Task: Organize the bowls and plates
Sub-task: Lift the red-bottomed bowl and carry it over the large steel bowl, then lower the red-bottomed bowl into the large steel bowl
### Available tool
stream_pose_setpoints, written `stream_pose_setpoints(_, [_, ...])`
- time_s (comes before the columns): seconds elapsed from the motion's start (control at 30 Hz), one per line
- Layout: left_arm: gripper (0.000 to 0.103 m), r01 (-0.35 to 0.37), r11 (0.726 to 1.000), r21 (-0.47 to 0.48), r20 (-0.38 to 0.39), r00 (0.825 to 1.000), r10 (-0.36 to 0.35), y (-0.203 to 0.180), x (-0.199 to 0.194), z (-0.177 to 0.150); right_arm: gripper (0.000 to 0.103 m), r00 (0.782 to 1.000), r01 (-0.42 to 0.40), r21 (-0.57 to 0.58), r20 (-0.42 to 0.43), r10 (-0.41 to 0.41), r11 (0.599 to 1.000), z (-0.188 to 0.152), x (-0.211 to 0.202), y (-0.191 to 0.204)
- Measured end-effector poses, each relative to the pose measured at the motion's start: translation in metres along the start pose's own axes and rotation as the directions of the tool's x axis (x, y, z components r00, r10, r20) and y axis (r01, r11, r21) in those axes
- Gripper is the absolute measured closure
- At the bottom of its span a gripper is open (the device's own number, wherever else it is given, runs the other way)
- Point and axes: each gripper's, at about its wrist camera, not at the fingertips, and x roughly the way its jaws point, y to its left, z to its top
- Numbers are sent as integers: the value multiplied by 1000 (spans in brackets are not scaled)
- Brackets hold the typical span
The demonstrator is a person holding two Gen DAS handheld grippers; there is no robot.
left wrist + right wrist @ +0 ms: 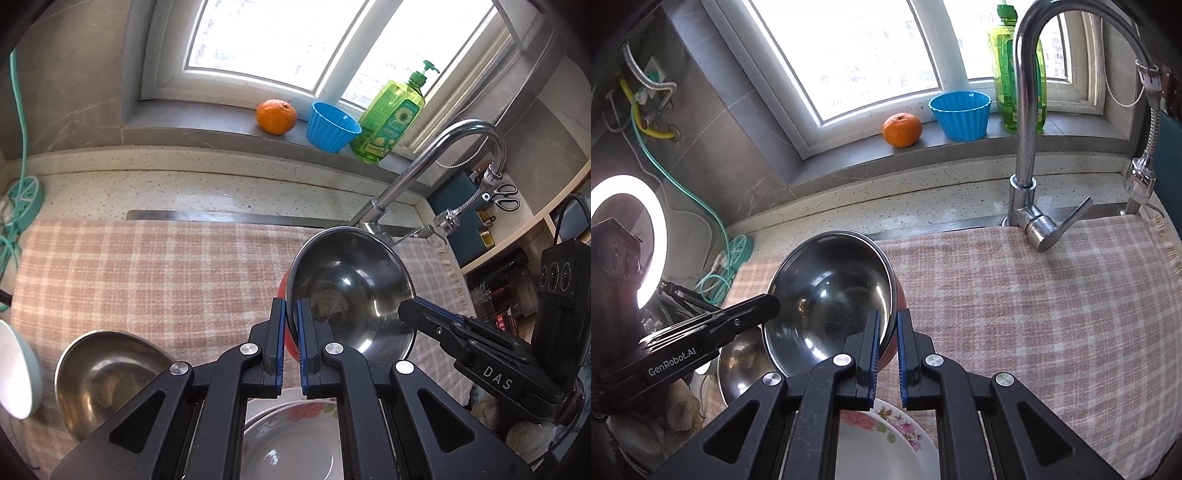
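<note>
Steel bowl with the red outside [351, 288] is in our grip, off the checked cloth [147, 273] that covers the counter and is the widest thing before us. We hold it tilted, its shiny hollow turned toward us, above the near middle of the cloth. Our left gripper [291, 314] is clamped on the bowl's left rim, blue pads pinching the edge. Our right gripper [888, 325] is clamped the same way on the opposite rim; in the left view its tip shows at the bowl's right edge.

Beyond the cloth we see the window, and on its sill an orange [276, 116], a blue fluted cup [332, 127] and a green soap bottle [391, 118] in a row from left to right. A chrome tap [1027, 122] stands at the far right edge of the cloth.

Nearer to us, a second steel bowl [99, 376] sits on the cloth at the near left. Directly under our grippers lies a white plate with a flower pattern [882, 439], close to the near edge.
</note>
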Motion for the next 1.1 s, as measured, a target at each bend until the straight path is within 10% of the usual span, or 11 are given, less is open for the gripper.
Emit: stream_pose_setpoints(1.1, [98,-103,986,-133,4,995,104,108,-64,-50,95,989,-96,-155,-125,77,983,-43,45,120])
